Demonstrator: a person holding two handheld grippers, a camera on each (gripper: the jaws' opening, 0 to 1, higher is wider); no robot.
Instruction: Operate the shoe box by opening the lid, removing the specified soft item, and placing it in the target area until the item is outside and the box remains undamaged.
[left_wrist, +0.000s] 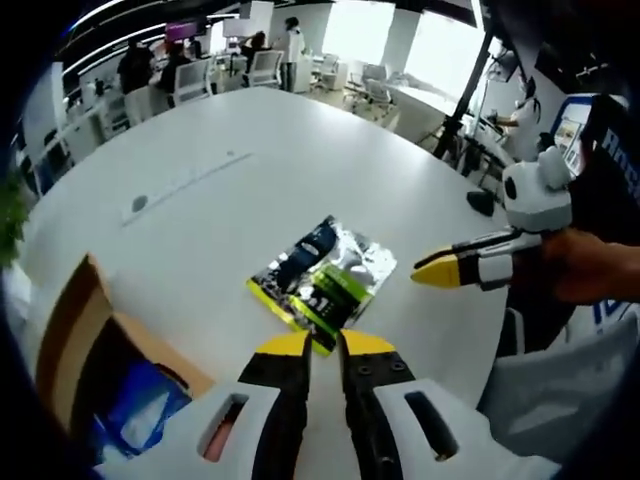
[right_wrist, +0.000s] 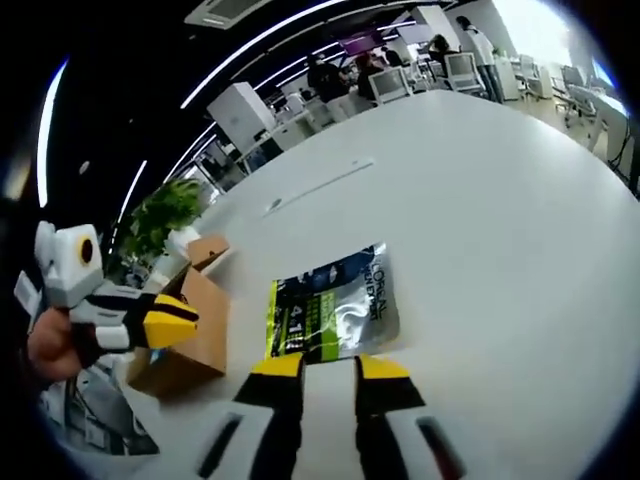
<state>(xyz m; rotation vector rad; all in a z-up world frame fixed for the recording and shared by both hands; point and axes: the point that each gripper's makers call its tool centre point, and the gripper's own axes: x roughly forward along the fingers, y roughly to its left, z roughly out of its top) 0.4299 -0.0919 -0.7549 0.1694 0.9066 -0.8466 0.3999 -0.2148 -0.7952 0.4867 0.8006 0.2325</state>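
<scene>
A soft foil packet (left_wrist: 322, 283), silver with blue and green print, lies flat on the white table (left_wrist: 230, 160). The open cardboard shoe box (left_wrist: 90, 340) stands to its left, with something blue inside. My left gripper (left_wrist: 325, 345) hovers just short of the packet's near corner, its yellow-tipped jaws a narrow gap apart and holding nothing. The right gripper (left_wrist: 440, 270) comes in from the right, beside the packet. In the right gripper view the packet (right_wrist: 330, 310) lies just beyond my right gripper (right_wrist: 330, 368), open and empty. The box (right_wrist: 195, 320) and the left gripper (right_wrist: 165, 320) are at the left.
The round white table (right_wrist: 500, 200) stretches far beyond the packet. Office chairs (left_wrist: 262, 68) and several people (left_wrist: 135, 65) stand past its far edge. A green plant (right_wrist: 165, 215) is behind the box. A hand (left_wrist: 590, 265) holds the right gripper.
</scene>
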